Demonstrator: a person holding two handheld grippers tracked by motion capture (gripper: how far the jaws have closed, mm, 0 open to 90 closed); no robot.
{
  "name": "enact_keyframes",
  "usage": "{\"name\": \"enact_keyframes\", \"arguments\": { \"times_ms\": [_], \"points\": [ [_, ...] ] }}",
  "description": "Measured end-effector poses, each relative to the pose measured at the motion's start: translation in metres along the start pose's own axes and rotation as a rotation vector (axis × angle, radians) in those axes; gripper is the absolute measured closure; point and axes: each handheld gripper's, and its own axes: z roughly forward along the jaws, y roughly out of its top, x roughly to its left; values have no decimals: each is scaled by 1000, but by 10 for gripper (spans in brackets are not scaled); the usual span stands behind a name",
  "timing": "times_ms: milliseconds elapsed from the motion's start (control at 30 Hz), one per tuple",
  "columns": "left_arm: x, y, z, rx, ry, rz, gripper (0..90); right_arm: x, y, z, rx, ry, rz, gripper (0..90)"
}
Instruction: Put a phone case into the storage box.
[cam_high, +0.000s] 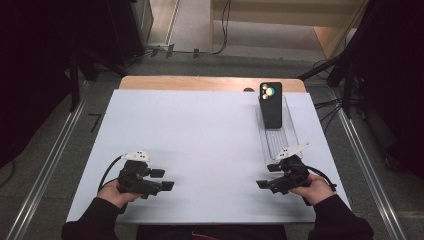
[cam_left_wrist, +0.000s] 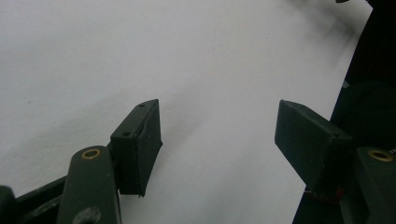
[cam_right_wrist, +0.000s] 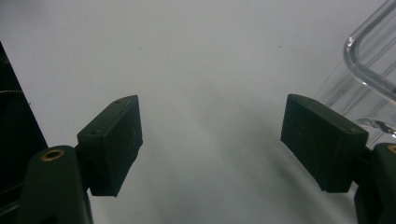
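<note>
The phone (cam_high: 270, 104) stands propped in the far end of the clear tray (cam_high: 291, 136), near the board's (cam_high: 200, 145) far right edge. Just before the tray's near end rests the right gripper (cam_high: 262, 184), jaws apart and empty. The left gripper (cam_high: 166, 180), also agape and empty, lies well left of the tray, with bare board between.

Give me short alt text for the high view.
Two hands rest open, empty tongs, left tongs and right tongs, on a white table. A black phone leans in a clear tray at the far right.
</note>
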Motion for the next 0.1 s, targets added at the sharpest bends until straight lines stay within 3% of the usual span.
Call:
{"name": "enact_keyframes", "arguments": {
  "times_ms": [100],
  "points": [
    [0,0,0,1,0,-1,315,0,-1,1,9,-11,1,187]
  ]
}}
